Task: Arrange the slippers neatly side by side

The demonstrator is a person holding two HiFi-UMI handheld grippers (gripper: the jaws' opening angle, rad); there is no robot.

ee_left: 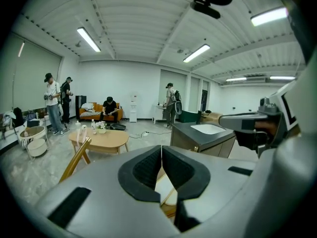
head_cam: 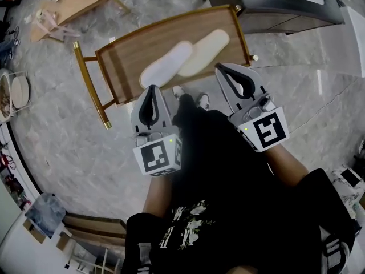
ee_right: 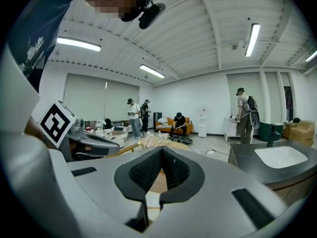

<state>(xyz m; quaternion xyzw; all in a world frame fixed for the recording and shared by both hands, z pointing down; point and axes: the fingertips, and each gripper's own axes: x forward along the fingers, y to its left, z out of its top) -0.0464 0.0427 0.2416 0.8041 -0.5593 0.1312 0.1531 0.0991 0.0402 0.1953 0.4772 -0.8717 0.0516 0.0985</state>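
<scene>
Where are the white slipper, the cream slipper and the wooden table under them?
white slipper (head_cam: 165,65), head view, its middle.
cream slipper (head_cam: 205,50), head view, its middle.
wooden table (head_cam: 128,53), head view, bare top left of the slippers.

A big open workroom, like a lab, is shown. Long strip lights (ee_left: 89,38) are set in a white ribbed ceiling (ee_left: 143,19), and the floor (head_cam: 68,136) is made of grey stone. Home things are placed around it: an orange sofa (ee_left: 120,114), a low wooden table (ee_left: 99,140) and a dark cabinet (ee_left: 200,142) with a white sink (ee_left: 208,129). Several people (ee_left: 51,103) are seen standing about.
</scene>
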